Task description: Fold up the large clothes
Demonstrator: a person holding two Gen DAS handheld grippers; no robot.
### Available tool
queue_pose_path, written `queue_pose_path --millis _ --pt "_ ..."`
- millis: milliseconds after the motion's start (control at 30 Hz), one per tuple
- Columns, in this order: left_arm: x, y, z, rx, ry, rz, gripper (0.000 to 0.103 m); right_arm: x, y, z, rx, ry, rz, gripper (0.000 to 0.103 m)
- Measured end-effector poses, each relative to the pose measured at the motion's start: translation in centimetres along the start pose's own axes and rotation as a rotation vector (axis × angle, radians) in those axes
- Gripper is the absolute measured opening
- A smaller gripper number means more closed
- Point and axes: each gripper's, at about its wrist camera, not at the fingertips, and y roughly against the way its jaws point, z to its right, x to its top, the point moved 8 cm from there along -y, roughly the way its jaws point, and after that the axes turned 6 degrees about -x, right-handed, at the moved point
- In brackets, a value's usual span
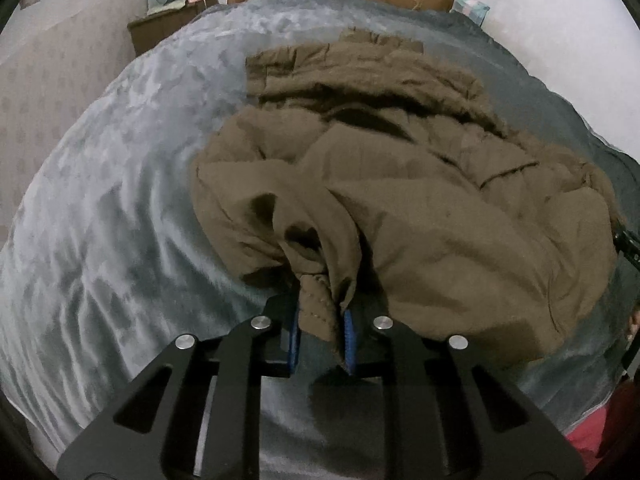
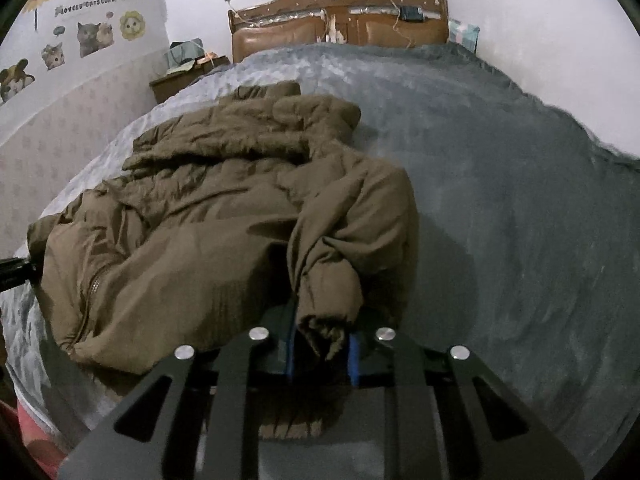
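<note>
Matt quilted coat (image 1: pixel 400 184), plush blanket (image 1: pixel 120 220)

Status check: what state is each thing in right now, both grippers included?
Jacket: crumpled on the bed, not yet folded, zipper open.
Left gripper: shut on a bunched jacket edge.
Right gripper: shut on a jacket sleeve cuff.
Blanket: spread over the bed, under the jacket.
</note>
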Motion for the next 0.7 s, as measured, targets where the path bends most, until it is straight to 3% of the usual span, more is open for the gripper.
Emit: queue_pose_path --millis 233,700 --pt "3.6 2.3 0.1 0.021 -0.021 0.072 0.015 3.7 1.1 -0.3 0.011 -0.032 0.051 0.019" --pt "11.6 2.7 -0.3 0.038 -0.055 0.139 0.016 11.9 -0.7 -1.7 0.018 -0.040 0.102 0.019"
